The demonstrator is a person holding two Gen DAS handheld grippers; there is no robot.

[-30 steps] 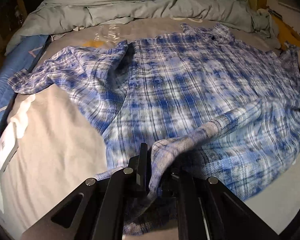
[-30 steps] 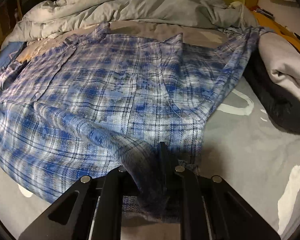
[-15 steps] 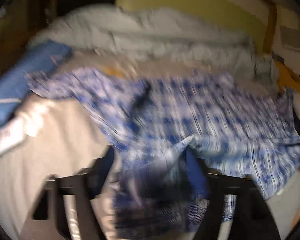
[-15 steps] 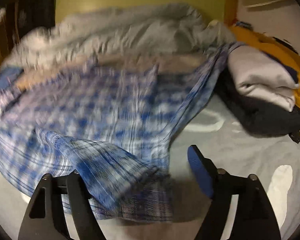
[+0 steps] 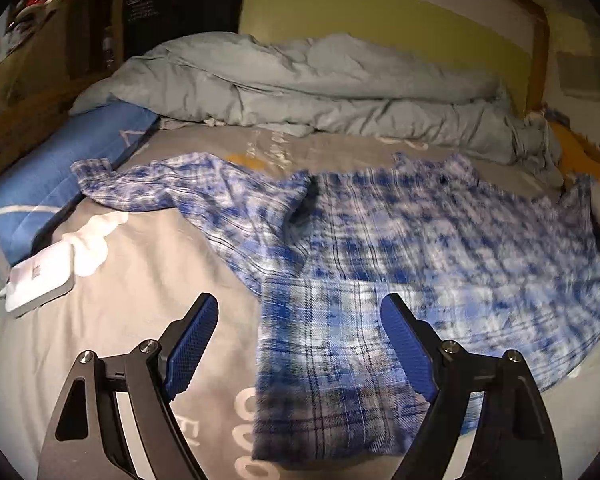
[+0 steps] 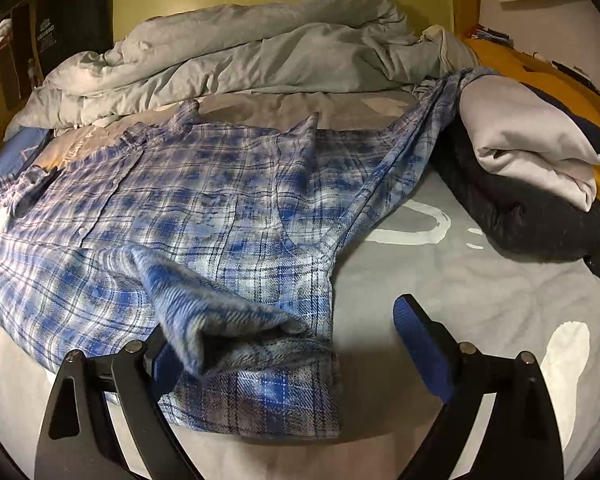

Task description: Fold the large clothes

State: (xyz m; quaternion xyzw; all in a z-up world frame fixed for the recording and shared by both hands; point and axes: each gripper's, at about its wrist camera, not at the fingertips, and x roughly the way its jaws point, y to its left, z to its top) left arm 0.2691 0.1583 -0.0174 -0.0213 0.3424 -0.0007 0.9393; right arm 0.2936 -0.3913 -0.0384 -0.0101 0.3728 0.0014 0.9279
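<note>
Left wrist view shows the blue-and-white plaid flannel shirt [image 5: 400, 264] spread on the grey-sheeted bed [image 5: 140, 288], its hem between the left gripper [image 5: 300, 316]'s jaws, which have just been opening. Right gripper [image 6: 284, 344] jaws have likewise just been opening, released, with a folded hem corner lying between them.

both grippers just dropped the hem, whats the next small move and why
Probably reach the left gripper toward the left sleeve, which lies spread out sideways on the bed. Both grippers' jaws have just been opening, the right gripper too, and the plaid shirt lies released with its sleeves unfolded.
</note>
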